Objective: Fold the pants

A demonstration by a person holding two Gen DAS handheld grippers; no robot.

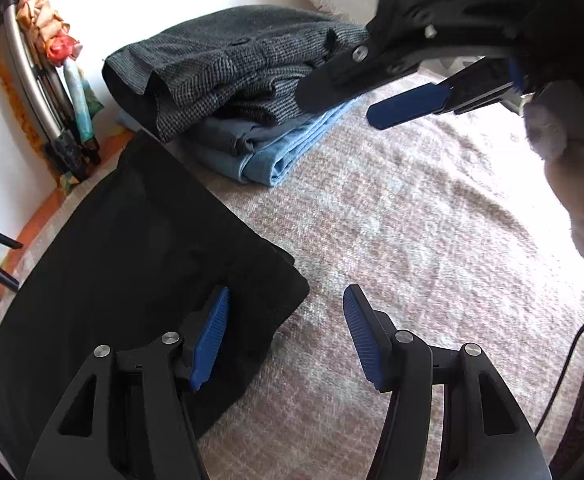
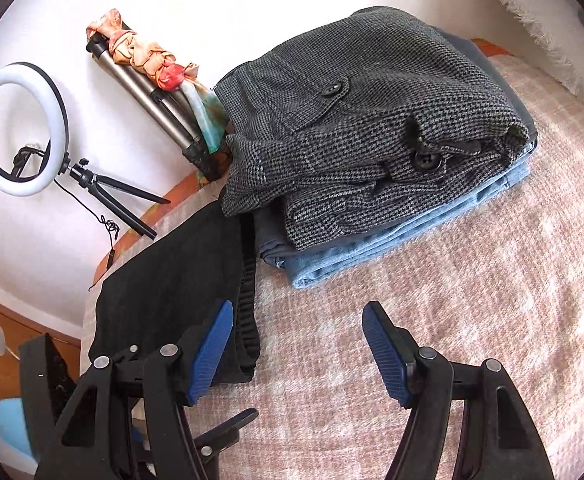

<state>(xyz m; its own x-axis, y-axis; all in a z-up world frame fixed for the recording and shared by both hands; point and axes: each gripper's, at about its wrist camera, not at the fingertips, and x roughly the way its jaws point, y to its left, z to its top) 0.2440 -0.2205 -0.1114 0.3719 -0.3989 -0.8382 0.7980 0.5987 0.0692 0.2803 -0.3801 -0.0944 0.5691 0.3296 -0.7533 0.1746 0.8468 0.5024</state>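
Black pants [image 1: 124, 256] on pinkish blanket [image 1: 412, 240].

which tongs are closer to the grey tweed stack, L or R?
Right. The right tongs hang open just in front of the grey tweed pants; the left tongs sit open farther back, over the black pants corner.

black pants [image 1: 132, 264] | folded flat | on blanket's left edge, beside clothes stack
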